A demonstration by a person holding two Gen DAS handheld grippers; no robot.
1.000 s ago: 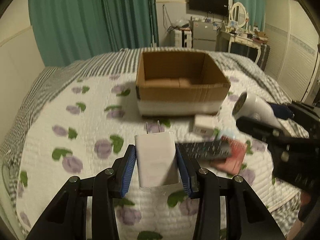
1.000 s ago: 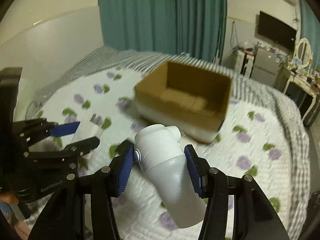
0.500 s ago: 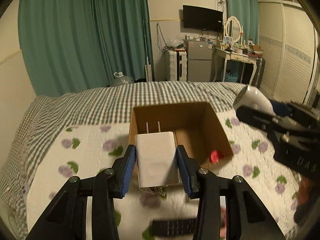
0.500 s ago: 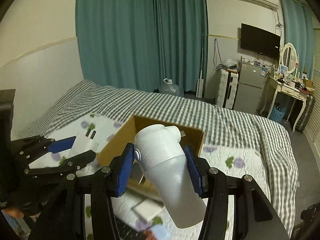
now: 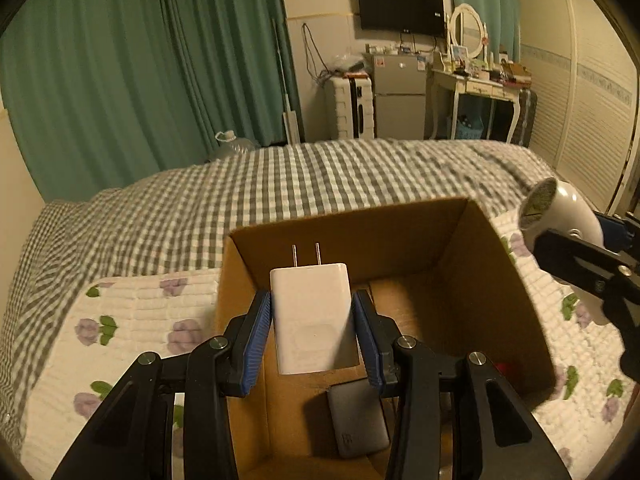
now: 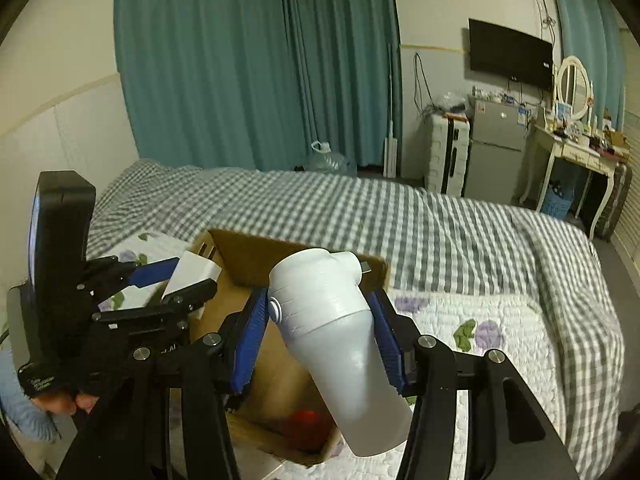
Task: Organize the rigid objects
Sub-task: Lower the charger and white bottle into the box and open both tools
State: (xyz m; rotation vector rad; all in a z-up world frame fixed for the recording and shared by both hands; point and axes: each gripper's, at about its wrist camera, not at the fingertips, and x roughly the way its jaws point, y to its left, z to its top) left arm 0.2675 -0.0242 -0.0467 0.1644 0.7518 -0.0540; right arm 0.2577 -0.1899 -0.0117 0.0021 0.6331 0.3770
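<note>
My left gripper (image 5: 314, 320) is shut on a white plug charger (image 5: 312, 316), prongs pointing away, held over the open cardboard box (image 5: 516, 280) on the bed. A grey power bank (image 5: 358, 420) and a red object (image 5: 506, 368) lie inside the box. My right gripper (image 6: 320, 334) is shut on a white hair dryer (image 6: 340, 340), above the box's right side (image 6: 256, 256). The dryer also shows in the left wrist view (image 5: 560, 216). The left gripper with the charger (image 6: 192, 276) shows in the right wrist view.
The box sits on a floral quilt (image 5: 132, 320) over a grey checked bedspread (image 5: 280, 184). Green curtains (image 5: 140, 60), a small fridge (image 6: 496, 152), a dressing table (image 6: 576, 148) and a wall TV (image 6: 510, 58) stand beyond the bed.
Both grippers have risen and moved forward from low over the quilt to above the box, each still holding its object. The remote and other items on the quilt have dropped out of view.
</note>
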